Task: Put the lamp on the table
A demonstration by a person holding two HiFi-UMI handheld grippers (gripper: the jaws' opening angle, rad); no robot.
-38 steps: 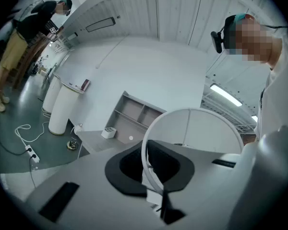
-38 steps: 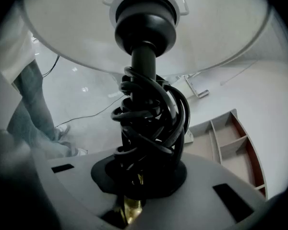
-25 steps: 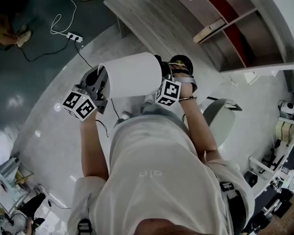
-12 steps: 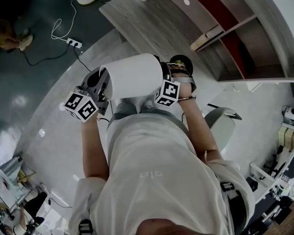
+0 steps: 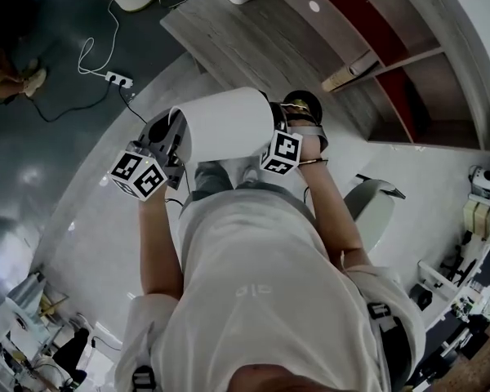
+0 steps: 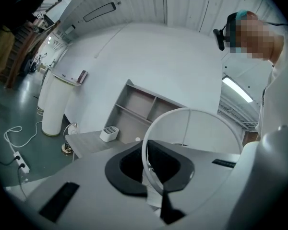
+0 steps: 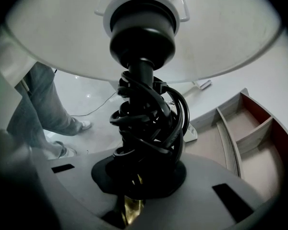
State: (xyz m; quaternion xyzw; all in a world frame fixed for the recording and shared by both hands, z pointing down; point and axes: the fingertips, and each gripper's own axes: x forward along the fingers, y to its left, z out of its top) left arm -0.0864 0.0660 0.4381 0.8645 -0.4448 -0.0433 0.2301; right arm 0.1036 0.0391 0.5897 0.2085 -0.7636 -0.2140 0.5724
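White-shaded lamp (image 5: 229,125) is carried level in mid-air, over the floor, near the wooden bench (image 5: 253,43). Left gripper (image 6: 151,178): fingers (image 6: 122,174) together, pinching the shade's rim. Right gripper (image 7: 137,186): fingers closing on the black cord-wrapped stem (image 7: 144,123).

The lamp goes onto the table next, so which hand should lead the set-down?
Probably right. The right gripper has its tongs closing on the cord-wrapped stem; the left gripper only pinches the shade's rim.
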